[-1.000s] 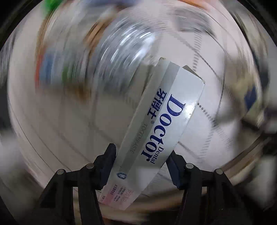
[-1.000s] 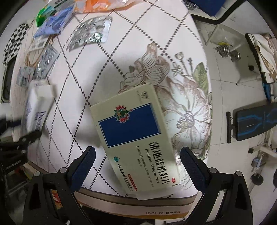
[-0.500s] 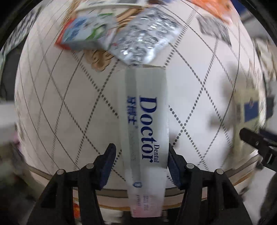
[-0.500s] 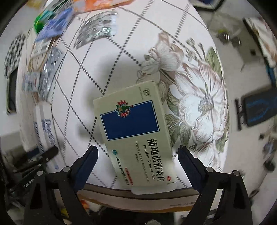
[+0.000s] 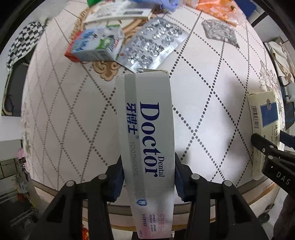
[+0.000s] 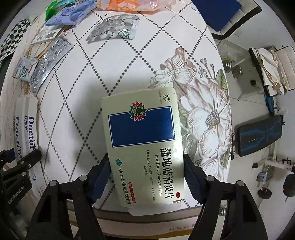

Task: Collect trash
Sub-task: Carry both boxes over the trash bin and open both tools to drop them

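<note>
My left gripper (image 5: 148, 177) is shut on a long white "Doctor Dental" toothpaste box (image 5: 147, 133), held above the near edge of the table (image 5: 73, 110). The same box shows at the left of the right wrist view (image 6: 25, 127). My right gripper (image 6: 146, 173) is shut on a pale medicine box with a blue rectangle (image 6: 143, 142), also held over the table's near edge; it shows at the right of the left wrist view (image 5: 265, 125).
Further back on the patterned tablecloth lie a small blue-and-red carton (image 5: 94, 46), silver blister packs (image 5: 153, 46) (image 6: 114, 25), an orange wrapper (image 5: 217, 9) and other packets (image 6: 70, 14). To the right of the table are floor, dumbbells (image 6: 232, 68) and a bench (image 6: 260, 133).
The left gripper swung and steadied, and the toothpaste box now points straight ahead. The right gripper's jaws closed in from wide open onto the medicine box.
</note>
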`<state>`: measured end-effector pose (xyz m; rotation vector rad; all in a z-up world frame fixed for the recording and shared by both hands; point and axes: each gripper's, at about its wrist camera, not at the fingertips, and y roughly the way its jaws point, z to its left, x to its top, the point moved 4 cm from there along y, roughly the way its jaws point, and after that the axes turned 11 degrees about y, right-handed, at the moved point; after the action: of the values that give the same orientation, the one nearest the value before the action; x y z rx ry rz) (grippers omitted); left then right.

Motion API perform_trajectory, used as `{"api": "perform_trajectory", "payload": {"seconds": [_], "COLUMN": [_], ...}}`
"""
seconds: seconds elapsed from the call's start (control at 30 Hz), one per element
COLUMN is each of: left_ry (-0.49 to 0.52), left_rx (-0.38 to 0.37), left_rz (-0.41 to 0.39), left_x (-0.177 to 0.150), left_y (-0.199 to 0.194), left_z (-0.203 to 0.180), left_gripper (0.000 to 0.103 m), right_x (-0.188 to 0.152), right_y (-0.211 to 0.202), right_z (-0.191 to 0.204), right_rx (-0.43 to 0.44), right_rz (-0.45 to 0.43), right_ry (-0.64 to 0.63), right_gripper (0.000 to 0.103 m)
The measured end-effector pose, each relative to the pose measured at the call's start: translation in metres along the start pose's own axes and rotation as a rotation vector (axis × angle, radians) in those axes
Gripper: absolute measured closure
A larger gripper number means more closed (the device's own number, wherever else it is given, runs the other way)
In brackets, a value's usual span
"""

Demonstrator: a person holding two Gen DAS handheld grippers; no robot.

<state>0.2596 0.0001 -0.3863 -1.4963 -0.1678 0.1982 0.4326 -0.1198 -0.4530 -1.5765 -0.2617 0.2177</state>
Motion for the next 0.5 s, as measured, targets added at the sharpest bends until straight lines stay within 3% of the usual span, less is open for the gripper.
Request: {"api": "perform_trajectory", "payload": {"seconds": [0.2, 0.37, 0.5], "left_ry": [-0.011, 0.004, 0.009], "left_rx": [0.011, 0.022, -0.008], "left_rz": [-0.127, -0.269, -0.362], "left_x": [-0.046, -0.092, -0.122], "left_y": [-0.053, -0.100, -0.125], "left_z": [0.015, 0.027, 0.029], "left_gripper": [0.060, 0.060, 0.060], "right_x": [-0.036, -0.085, -0.144], "right_y": [-0.053, -0.112, -0.153], "right_z": [-0.003, 0.002, 0.008], "right_rx": [0.058, 0.109, 0.158], "right_rz": [-0.117, -0.235, -0.299], "right_ry": [0.024, 0.039, 0.068], "right_gripper": [0.027, 0.027, 0.027]}}
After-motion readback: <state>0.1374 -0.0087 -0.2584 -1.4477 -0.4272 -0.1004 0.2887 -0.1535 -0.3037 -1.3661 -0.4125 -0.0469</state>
